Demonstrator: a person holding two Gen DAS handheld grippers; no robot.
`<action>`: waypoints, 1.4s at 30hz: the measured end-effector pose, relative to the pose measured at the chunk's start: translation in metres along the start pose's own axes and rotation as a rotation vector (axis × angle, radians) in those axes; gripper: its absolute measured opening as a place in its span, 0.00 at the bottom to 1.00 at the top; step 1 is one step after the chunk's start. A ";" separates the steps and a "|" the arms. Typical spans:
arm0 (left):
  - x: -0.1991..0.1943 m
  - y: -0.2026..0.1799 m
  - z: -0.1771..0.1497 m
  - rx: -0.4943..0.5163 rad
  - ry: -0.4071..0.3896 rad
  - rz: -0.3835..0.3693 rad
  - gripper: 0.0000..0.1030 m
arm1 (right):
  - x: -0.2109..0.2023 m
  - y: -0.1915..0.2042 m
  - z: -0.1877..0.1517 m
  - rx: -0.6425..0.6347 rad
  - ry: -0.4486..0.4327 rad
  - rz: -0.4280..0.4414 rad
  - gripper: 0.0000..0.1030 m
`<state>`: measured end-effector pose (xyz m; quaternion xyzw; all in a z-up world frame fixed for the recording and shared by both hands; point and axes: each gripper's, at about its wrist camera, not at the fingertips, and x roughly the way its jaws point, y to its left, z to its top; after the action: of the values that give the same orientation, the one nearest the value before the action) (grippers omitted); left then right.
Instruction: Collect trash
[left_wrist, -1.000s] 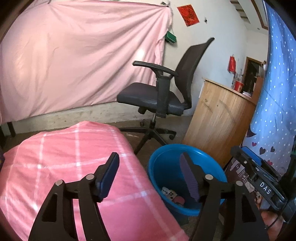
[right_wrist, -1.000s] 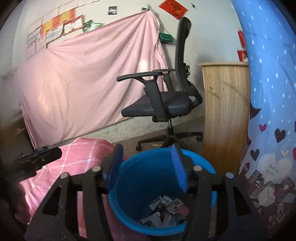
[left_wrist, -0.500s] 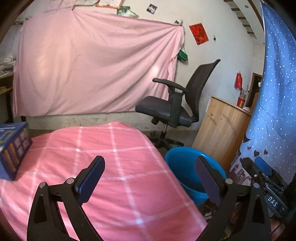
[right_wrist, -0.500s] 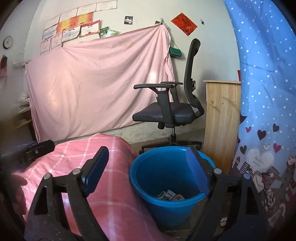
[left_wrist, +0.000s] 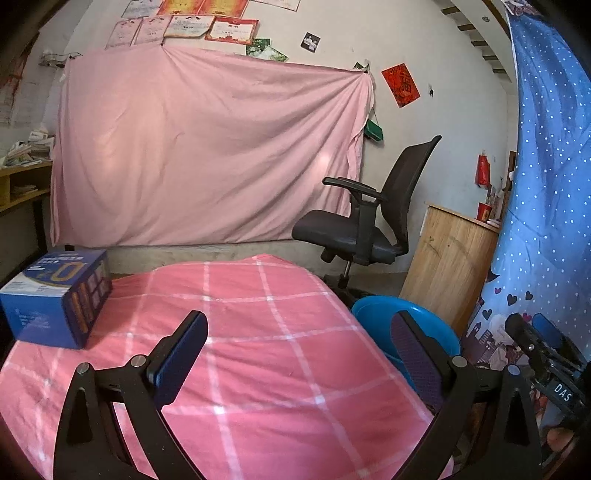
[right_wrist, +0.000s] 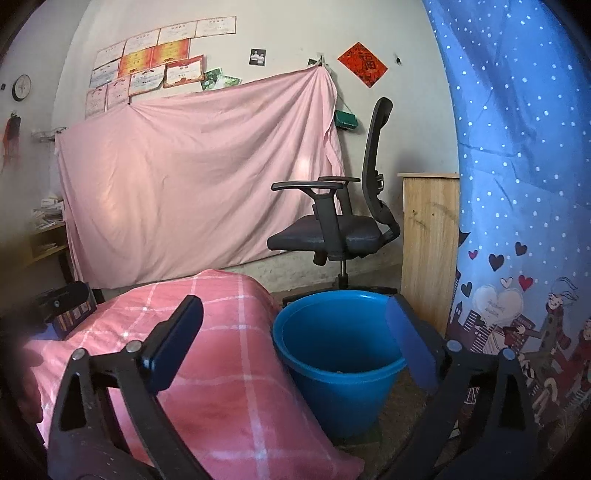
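A blue plastic bucket (right_wrist: 340, 354) stands on the floor beside a table under a pink checked cloth (right_wrist: 221, 369). Only a sliver of trash (right_wrist: 338, 369) shows deep inside it. My right gripper (right_wrist: 291, 332) is open and empty, held back from the bucket, above the table's corner. My left gripper (left_wrist: 299, 343) is open and empty over the pink cloth (left_wrist: 258, 332), with the bucket (left_wrist: 373, 314) low to its right. A blue carton (left_wrist: 55, 295) rests on the table's left side. The right gripper (left_wrist: 543, 350) shows at the left wrist view's right edge.
A black office chair (right_wrist: 332, 229) stands behind the bucket, a wooden cabinet (right_wrist: 428, 236) to its right. A blue dotted curtain (right_wrist: 517, 184) hangs along the right. A pink sheet (left_wrist: 207, 155) covers the far wall. Shelves with papers (left_wrist: 22, 173) sit far left.
Both grippers drew back from over the bucket and opened wider. The trash inside the bucket dropped almost out of sight, and the blue carton came into the left wrist view.
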<state>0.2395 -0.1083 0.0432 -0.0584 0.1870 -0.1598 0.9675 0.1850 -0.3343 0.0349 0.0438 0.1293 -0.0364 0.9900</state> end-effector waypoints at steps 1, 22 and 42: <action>-0.003 0.001 -0.002 0.000 -0.001 0.001 0.94 | -0.005 0.002 -0.001 -0.002 -0.003 -0.001 1.00; -0.075 0.024 -0.027 0.010 -0.063 0.056 0.98 | -0.069 0.045 -0.024 -0.024 -0.049 -0.004 1.00; -0.121 0.033 -0.065 0.036 -0.064 0.157 0.98 | -0.105 0.068 -0.045 -0.009 -0.054 0.025 1.00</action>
<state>0.1182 -0.0404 0.0192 -0.0314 0.1573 -0.0848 0.9834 0.0777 -0.2556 0.0237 0.0401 0.1023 -0.0244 0.9936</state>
